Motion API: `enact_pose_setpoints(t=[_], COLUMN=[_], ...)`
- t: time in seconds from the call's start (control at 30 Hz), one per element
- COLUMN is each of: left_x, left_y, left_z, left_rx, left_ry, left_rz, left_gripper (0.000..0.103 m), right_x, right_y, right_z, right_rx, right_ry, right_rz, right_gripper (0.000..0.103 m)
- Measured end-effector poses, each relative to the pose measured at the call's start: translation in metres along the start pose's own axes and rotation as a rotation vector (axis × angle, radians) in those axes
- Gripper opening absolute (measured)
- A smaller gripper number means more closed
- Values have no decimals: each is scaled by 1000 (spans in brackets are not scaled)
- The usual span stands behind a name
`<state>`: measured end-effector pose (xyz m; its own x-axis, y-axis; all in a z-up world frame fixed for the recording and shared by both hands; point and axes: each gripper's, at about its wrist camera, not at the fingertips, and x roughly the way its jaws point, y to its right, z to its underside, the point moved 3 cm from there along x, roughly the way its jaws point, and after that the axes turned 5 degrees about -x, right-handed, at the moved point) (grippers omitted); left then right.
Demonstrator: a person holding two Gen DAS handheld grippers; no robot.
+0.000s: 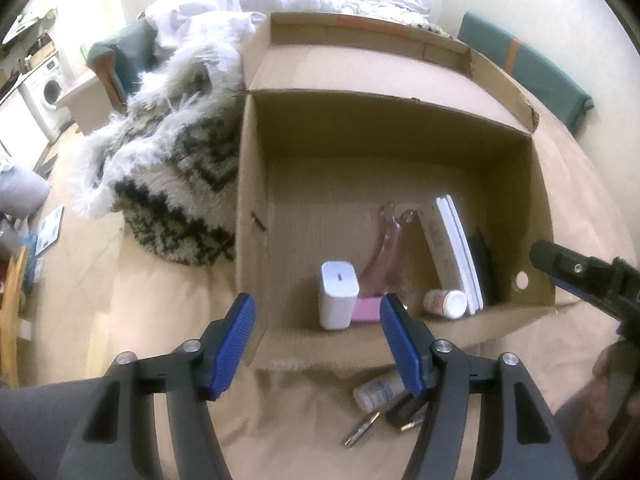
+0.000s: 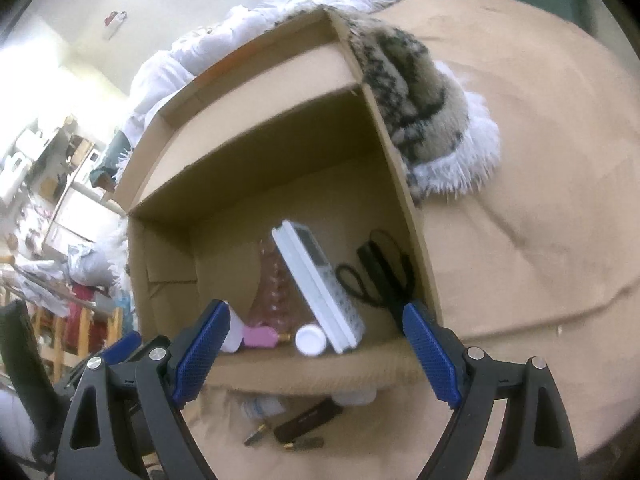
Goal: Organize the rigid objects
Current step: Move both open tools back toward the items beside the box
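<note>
Blue ribbed fingers (image 1: 240, 344) of the left gripper (image 1: 316, 344) stand wide apart with nothing between them, hovering at the near edge of the open brown cardboard box (image 1: 256, 184). Beyond the fingertips, inside the box, a white rounded plastic device (image 1: 338, 300) stands upright, touching a small pink block (image 1: 366, 309) that sits just inside the right finger. Behind these leans a clear pinkish glass piece (image 1: 382, 248). Farther right of the right finger lie a white-capped pill bottle (image 1: 446, 303) on its side, a white remote control (image 1: 460, 252) tilted on edge, and black scissors (image 1: 482, 260) against the box's right wall. Below the right finger, outside the box on the tan bedsheet (image 1: 160, 300), rest a small white tube (image 1: 380, 390), a dark brown flat case (image 1: 400, 408) and a metal nail clipper (image 1: 362, 434). A fuzzy black-and-white blanket (image 1: 176, 184) lies far left of the left finger.

From the right wrist, the right gripper (image 2: 316, 348) is likewise spread wide and empty, its blue fingers (image 2: 432, 356) framing the box's (image 2: 404, 184) near edge. Between them appear the pill bottle (image 2: 310, 339), the pink block (image 2: 258, 336) and the leaning remote (image 2: 320, 280); the scissors (image 2: 372, 276) lie just beyond the right finger. Beneath the fingertips, blurred, are the brown case (image 2: 308, 420) and tube (image 2: 262, 406).
</note>
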<state>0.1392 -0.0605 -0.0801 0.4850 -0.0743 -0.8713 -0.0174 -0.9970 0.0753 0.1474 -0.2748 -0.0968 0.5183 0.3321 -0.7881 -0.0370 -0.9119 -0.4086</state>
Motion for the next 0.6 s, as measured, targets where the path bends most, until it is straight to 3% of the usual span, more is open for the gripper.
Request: enact_pose_setpoints(t=[0.37,0.6], left_x=[-12,-4], left_y=[-22,-36], left_z=[31,52], left_rx=[-90,-179], left_ry=[-45,-122], left_rz=[14,28], left_gripper=[62,62], right_x=[-13,-4], right_y=[5,8], right_z=[34,60], right_rx=[40,92], right_ry=[-22,-92], right_rz=[6,23], right_gripper=[94,94])
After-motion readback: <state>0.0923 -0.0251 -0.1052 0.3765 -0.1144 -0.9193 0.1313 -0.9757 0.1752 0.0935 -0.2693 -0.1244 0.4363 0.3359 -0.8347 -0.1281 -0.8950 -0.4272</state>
